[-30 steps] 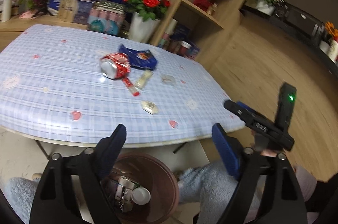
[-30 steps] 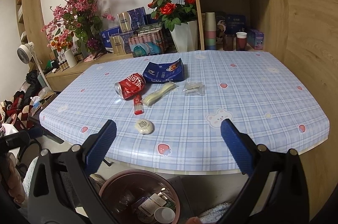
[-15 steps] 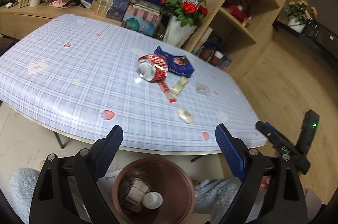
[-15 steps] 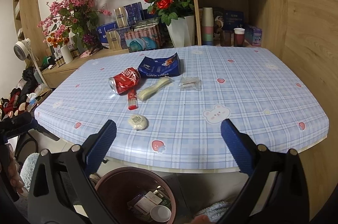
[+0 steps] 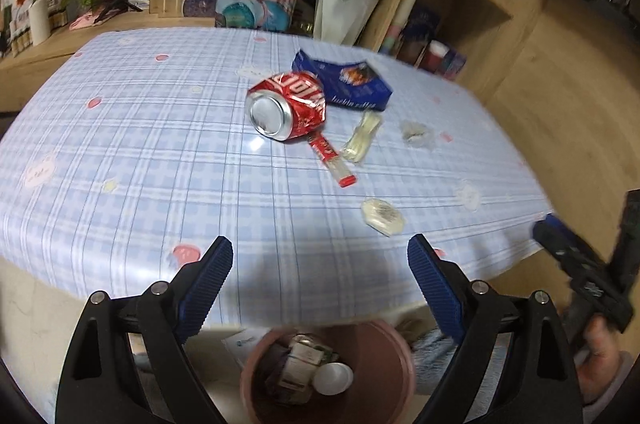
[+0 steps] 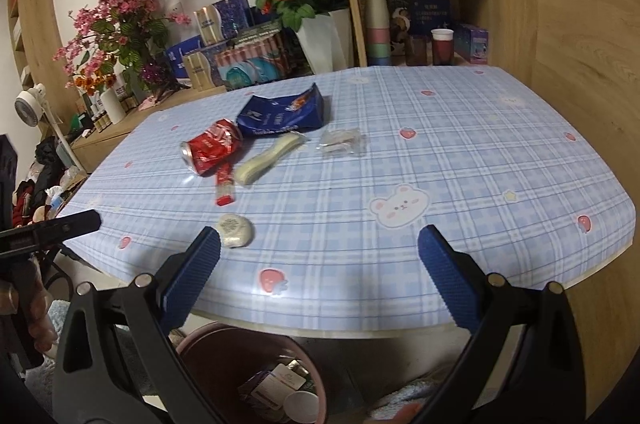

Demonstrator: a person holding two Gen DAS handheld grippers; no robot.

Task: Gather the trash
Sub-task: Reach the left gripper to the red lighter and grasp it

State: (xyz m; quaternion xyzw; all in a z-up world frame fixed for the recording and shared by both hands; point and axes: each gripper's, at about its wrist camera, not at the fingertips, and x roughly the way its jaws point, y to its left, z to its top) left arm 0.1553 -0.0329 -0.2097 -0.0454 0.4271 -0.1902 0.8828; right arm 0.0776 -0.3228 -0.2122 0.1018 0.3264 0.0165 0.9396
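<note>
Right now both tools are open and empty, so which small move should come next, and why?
Probably reach the left tool forward to the small white wrapper. It lies nearest the table edge, apart from the crushed can, and directly above the bin. The right tool is also open and could take it instead.

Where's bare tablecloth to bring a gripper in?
Free: the right half, from the clear wrapper to the table edge, and the left side beyond the crushed can. Crowded: the centre, where can, blue bag and red stick wrapper cluster.
</note>
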